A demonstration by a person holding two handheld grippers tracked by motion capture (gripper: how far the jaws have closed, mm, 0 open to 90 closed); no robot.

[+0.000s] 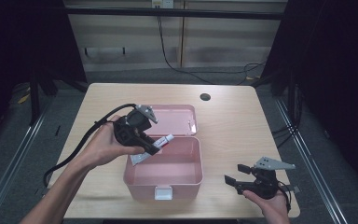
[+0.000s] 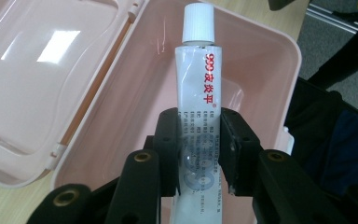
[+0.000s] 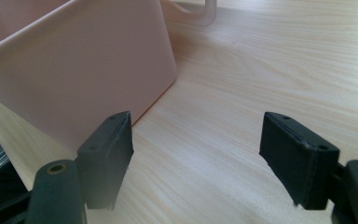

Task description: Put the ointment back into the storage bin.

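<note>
Worktop (image 1: 102, 98): pale wood grain, with a dark round hole (image 1: 205, 97) near its far edge.
On it: pink box (image 1: 164, 179), lid open (image 1: 172, 119), nearer than the hole, at mid-worktop.

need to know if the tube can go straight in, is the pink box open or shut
Open. The pink box has its lid folded back flat on the table behind it, and its inside looks bare below the tube held in the left gripper.

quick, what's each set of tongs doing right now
Left tongs: shut on the white squeeze tube with red lettering and a white cap, held over the open pink plastic box.
Right tongs: open, holding nothing, over the light wooden table.
</note>
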